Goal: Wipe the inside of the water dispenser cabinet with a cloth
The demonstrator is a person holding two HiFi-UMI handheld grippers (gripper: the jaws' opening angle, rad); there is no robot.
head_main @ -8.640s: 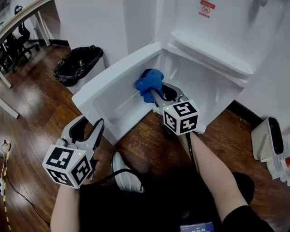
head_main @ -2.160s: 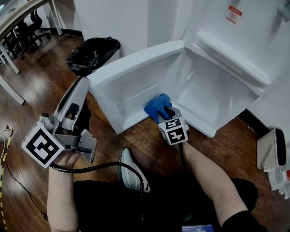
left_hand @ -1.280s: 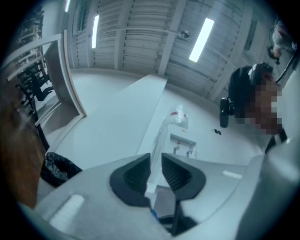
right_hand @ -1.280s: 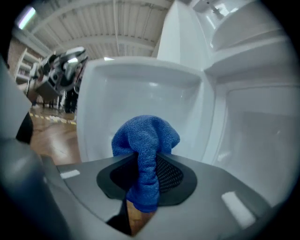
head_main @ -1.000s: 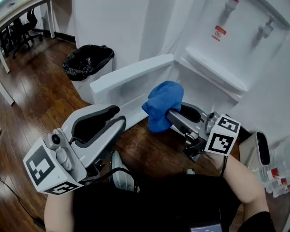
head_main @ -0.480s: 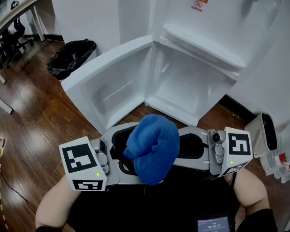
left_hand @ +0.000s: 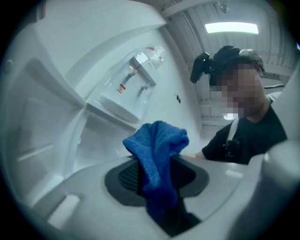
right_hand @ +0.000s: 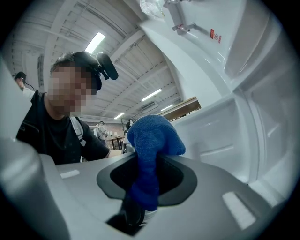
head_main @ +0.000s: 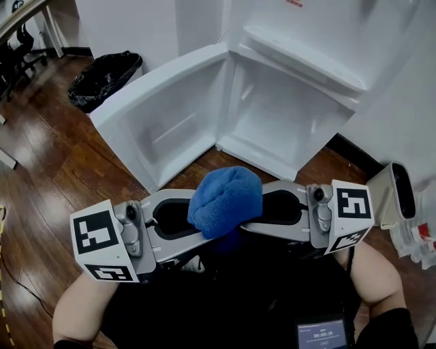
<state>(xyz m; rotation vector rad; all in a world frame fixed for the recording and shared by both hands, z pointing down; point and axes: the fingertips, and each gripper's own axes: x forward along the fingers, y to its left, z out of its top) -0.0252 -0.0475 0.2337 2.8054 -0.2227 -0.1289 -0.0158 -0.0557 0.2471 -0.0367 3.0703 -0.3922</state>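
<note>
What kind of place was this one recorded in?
Probably an office corner: a white water dispenser with its cabinet door open, a black-lined bin beside it, and office chairs at a desk across the wood floor.

Dispenser cabinet [head_main: 286,116] stands open. The cavity is bare, so a straight approach from the front is free.

Cabinet door [head_main: 160,119] is swung out to the left and walls off that side. Its inner face carries shallow ridges.

Drip ledge [head_main: 306,54] overhangs the opening from above.

The strip of wood floor [head_main: 197,160] between cabinet and person is bare.

Bin [head_main: 102,76] with a black bag stands beyond the door, well apart from the cabinet.

A white appliance [head_main: 398,194] stands on the floor at the right, near the wall.

Left gripper [head_main: 194,232] and right gripper [head_main: 262,215] meet tip to tip across the chest, both clamped on the blue cloth [head_main: 226,199]. The left jaws have just been closing on it. Each gripper blocks the other's line.
</note>
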